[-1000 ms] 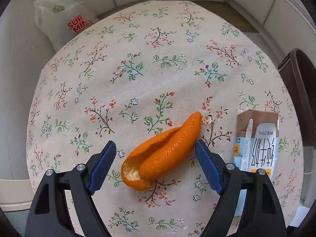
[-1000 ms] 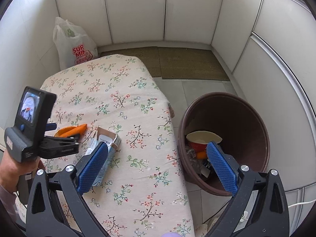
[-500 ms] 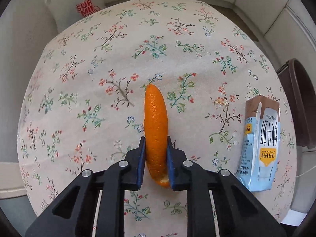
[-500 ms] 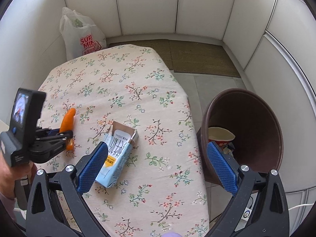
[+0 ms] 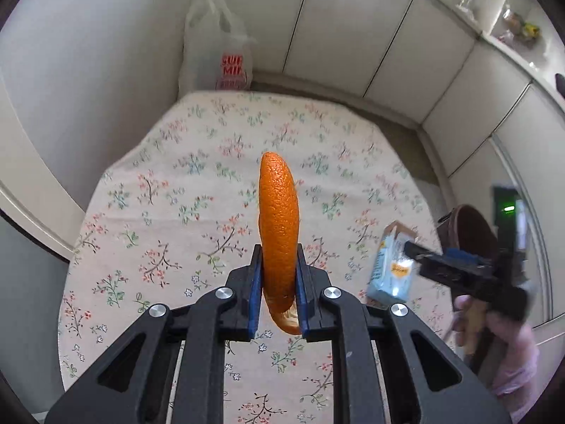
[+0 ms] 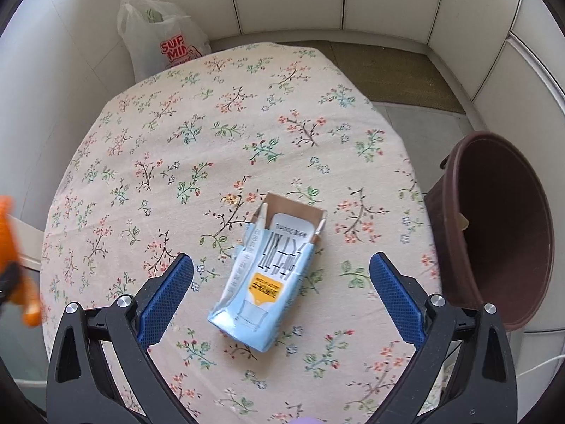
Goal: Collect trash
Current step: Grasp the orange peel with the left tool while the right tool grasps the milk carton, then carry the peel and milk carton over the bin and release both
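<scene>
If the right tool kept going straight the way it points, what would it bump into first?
Probably the drink carton lying on the flowered tablecloth, right between the open right tool; depth is hard to judge.

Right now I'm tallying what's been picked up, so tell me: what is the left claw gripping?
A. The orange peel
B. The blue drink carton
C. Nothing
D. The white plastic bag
A: the left claw is closed on the orange peel, pads pressed to both its sides, while the drink carton lies on the floral tablecloth between the open right claw's fingers.
</scene>
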Motion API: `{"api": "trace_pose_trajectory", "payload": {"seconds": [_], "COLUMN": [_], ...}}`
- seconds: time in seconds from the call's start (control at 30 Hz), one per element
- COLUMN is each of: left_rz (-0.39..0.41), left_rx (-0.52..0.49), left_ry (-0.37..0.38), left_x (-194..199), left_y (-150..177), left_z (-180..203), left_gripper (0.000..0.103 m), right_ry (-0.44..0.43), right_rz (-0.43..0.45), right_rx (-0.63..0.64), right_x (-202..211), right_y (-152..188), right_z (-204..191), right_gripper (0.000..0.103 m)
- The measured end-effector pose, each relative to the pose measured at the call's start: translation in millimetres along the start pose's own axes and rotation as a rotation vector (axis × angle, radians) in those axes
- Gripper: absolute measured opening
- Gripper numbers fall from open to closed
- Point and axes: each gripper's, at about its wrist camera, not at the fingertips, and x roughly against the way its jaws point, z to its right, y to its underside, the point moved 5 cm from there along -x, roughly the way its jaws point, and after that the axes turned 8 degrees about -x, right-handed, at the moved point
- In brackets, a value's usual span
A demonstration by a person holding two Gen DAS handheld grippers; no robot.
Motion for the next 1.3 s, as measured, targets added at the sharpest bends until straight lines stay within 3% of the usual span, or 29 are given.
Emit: {"api": "trace_pose_trajectory", "payload": {"seconds": [0.1, 0.23, 0.5, 0.67, 0.73, 0.8, 0.83, 0.9, 0.97, 1.03, 1.1, 1.3], "left_rz": [0.111, 0.179, 0.137, 0.127, 0.113, 0.108, 0.109, 0.114, 0.113, 0.105, 0.096, 0.092], "left_rx": [0.032, 0.068, 0.050, 0.037, 0.030, 0.016, 0.009, -0.004, -0.006, -0.005, -0.004, -0.009], "left_ry": [0.016, -0.014, -0.039, -0.053, -0.053, -0.056, -0.058, -0.062, -0.062, -0.061, -0.063, -0.068], "left_x": [37, 44, 39, 30, 25, 23, 22, 22, 21, 18, 15, 13], "left_y": [-4, -1, 7, 8, 11, 13, 14, 15, 15, 15, 16, 15], "left_z": [2, -4, -11, -12, -10, -6, -5, -3, -3, -4, -4, 1], "left_gripper": [0.016, 0.017, 0.017, 0.017, 0.017, 0.017, 0.017, 0.017, 0.017, 0.017, 0.017, 0.017], "right_ry": [0.019, 0.038, 0.092, 0.125, 0.121, 0.136, 0.149, 0.128, 0.121, 0.102, 0.103, 0.045], "right_rz": [-0.015, -0.022, 0.002, 0.028, -0.007, -0.049, -0.056, -0.041, -0.027, -0.025, -0.023, 0.015], "right_rx": [-0.015, -0.037, -0.039, -0.008, -0.019, -0.044, -0.057, -0.082, -0.086, -0.086, -0.071, -0.054], "right_x": [-16, -30, -43, -42, -50, -62, -67, -69, -67, -66, -67, -54], "right_y": [1, 2, 2, 2, 3, 6, 8, 5, 0, -3, -5, -8], "right_z": [-9, -17, -31, -32, -25, -15, -9, -2, -1, -3, -6, -16], "right_gripper": [0.096, 0.096, 0.091, 0.072, 0.066, 0.073, 0.083, 0.081, 0.064, 0.064, 0.058, 0.056]}}
